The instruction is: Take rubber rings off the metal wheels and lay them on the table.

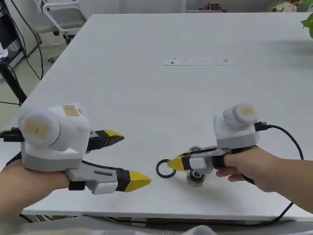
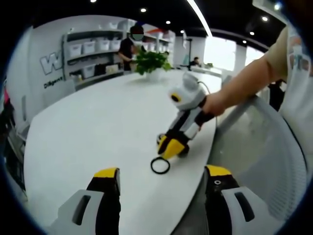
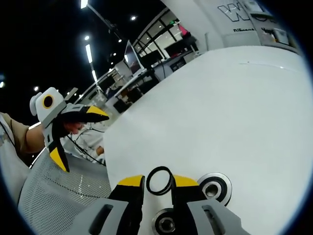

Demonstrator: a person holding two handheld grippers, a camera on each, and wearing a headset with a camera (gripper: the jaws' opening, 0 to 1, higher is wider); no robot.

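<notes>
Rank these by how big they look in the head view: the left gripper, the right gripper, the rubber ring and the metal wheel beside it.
1. left gripper, though it is also nearest the camera
2. right gripper
3. rubber ring and metal wheel: these look about alike, and the wheel is partly hidden, so I won't rank them.

From above the near edge, the head view looks down the table point(image 1: 146, 73); both gripper views sit low, facing each other, all three sharing the ring point(image 1: 163, 169).
</notes>
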